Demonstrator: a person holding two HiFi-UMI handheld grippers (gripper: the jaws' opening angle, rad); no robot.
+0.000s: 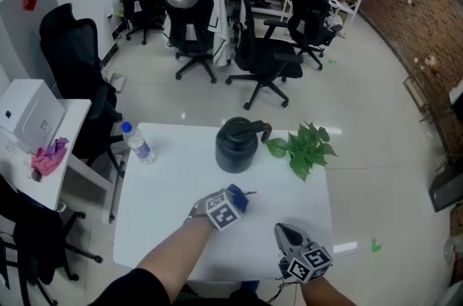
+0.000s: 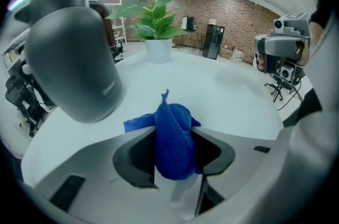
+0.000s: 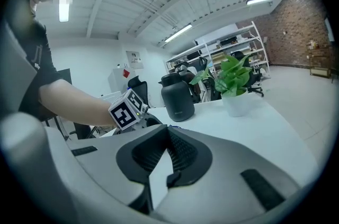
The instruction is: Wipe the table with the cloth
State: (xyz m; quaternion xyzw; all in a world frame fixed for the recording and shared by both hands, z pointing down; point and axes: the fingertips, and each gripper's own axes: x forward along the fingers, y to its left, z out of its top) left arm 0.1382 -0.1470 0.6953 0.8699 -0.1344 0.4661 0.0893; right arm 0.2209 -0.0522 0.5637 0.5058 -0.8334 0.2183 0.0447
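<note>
In the head view, the left gripper (image 1: 236,199) reaches down onto the middle of the white table (image 1: 166,225) with the blue cloth (image 1: 241,198) bunched at its tip. It is tilted steeply, which looks meant to press the fabric flat against the surface for wiping. The right gripper (image 1: 283,230) sits low near the table's front edge, apart from the cloth, apparently parked out of the wiping path. A black insulated jug (image 1: 237,145), a potted plant (image 1: 305,147) and a water bottle (image 1: 137,143) stand along the far side, so the open stretch nearest the person seems the natural area to wipe. In the left gripper view, the jaws are clamped on the blue cloth (image 2: 172,135). It is gathered into a thick fold between the pads, with a loose flap spilling out onto the tabletop (image 2: 228,90), and that flap is probably what does the cleaning. The jug (image 2: 71,59) looms close on the left, so a sweep that way risks nudging it. In the right gripper view, the jaws are pressed together on nothing, pointing across the table toward the jug (image 3: 177,96) and plant (image 3: 233,80).
</note>
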